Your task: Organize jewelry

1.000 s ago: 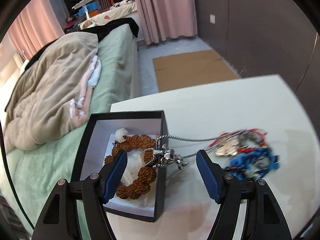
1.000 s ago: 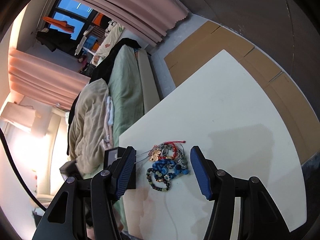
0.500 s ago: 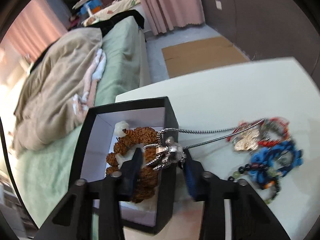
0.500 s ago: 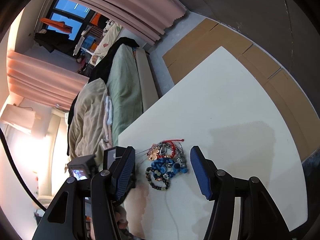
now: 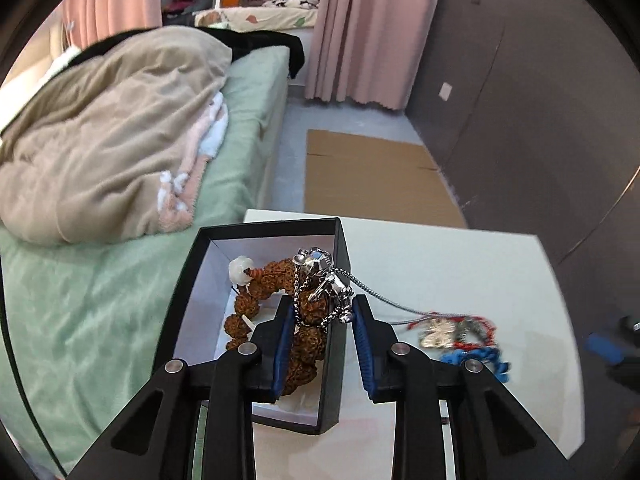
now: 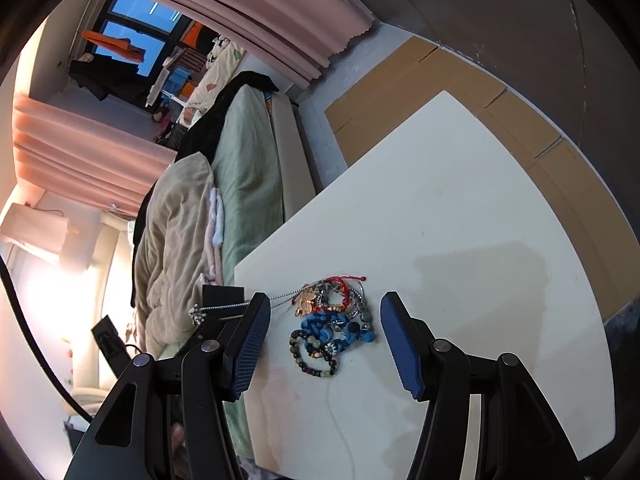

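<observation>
My left gripper [image 5: 322, 312] is shut on a silver chain necklace [image 5: 320, 284] with a chunky pendant, held over the right wall of a black box [image 5: 340, 264]. Its chain trails right to a heap of jewelry [image 5: 460, 332] on the white table [image 5: 440, 260]. Inside the box lies a brown beaded bracelet [image 5: 256, 304] with a white bead. My right gripper [image 6: 324, 336] is open above the heap [image 6: 332, 328] of blue, red and dark beaded pieces. The necklace chain [image 6: 224, 308] runs left from it.
A bed with a beige blanket [image 5: 100, 140] and green sheet lies left of the table. Flat cardboard [image 5: 372, 176] lies on the floor beyond the table. A dark wall [image 5: 540, 120] stands to the right. The table's left edge [image 6: 240, 320] lies under my right gripper's left finger.
My left gripper has closed on the silver necklace's pendant and lifted it over the box wall, pulling the chain taut. The right gripper has stayed open over the heap.
</observation>
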Available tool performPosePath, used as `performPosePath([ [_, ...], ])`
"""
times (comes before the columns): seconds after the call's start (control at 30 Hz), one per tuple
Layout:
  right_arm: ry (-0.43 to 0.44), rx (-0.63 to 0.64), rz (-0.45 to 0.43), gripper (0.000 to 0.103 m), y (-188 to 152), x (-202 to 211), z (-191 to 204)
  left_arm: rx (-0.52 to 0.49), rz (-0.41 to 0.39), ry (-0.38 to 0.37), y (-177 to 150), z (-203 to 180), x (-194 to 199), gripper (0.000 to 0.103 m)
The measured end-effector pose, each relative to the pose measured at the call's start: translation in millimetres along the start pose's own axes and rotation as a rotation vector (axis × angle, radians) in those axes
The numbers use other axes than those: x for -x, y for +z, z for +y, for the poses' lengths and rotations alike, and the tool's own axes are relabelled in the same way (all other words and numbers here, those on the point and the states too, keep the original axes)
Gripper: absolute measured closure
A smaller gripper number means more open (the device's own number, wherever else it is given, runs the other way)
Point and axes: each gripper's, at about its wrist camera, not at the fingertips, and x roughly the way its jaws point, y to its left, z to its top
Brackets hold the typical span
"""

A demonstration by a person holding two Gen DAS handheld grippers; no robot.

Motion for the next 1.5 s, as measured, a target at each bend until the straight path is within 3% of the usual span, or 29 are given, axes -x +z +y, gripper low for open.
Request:
performPosePath([
  [0.2, -0.005, 0.010, 0.014, 0.045, -1.3, -3.4, 2.7, -0.002, 0.052, -0.056, -2.2, -4.6, -9.1, 0.072],
  [0.4, -0.007, 0.012, 0.015, 0.045, -1.2, -3.5, 3.0, -0.037, -0.038, -0.056, -0.6, -9.0, 6.0, 0.073],
  [0.47, -0.010, 0.015, 0.017, 0.045, -1.9, -4.1, 3.4, -0.035, -0.029, -0.046, -0.5, -7.3, 3.6, 0.094],
  [0.5, -0.011, 0.016, 0.018, 0.045, -1.9, -4.7, 2.7, -0.023, -0.010, -0.040, -0.4, -5.0, 0.2, 0.098],
  [0.7, -0.010, 0.016, 0.018, 0.045, -1.8, -5.1, 2.0, 0.003, 0.024, -0.042, 3.8, 1.2, -5.6, 0.098],
  [0.77, -0.010, 0.016, 0.019, 0.045, -1.7, -5.1, 2.0, -0.001, 0.029, -0.053, 4.6, -0.9, -6.6, 0.093],
  [0.8, -0.010, 0.016, 0.020, 0.045, -1.8, -5.4, 1.8, -0.003, 0.035, -0.060, 4.9, -2.7, -7.5, 0.085],
  [0.9, -0.011, 0.015, 0.019, 0.045, -1.6, -5.0, 2.3, -0.008, 0.025, -0.070, 5.2, -8.6, -7.6, 0.036],
  [0.93, -0.011, 0.012, 0.019, 0.045, -1.7, -4.9, 1.9, -0.010, 0.001, -0.068, 5.0, -11.4, -5.1, 0.033],
  [1.2, -0.008, 0.006, 0.018, 0.045, 1.6, -6.5, -4.3, -0.113, -0.004, -0.109, -0.5, -44.0, -6.3, 0.033],
  [1.5, -0.027, 0.050, 0.147, 0.045, -0.8, -51.9, 0.9, -0.089, -0.002, -0.130, 3.1, -40.9, -10.0, 0.039],
])
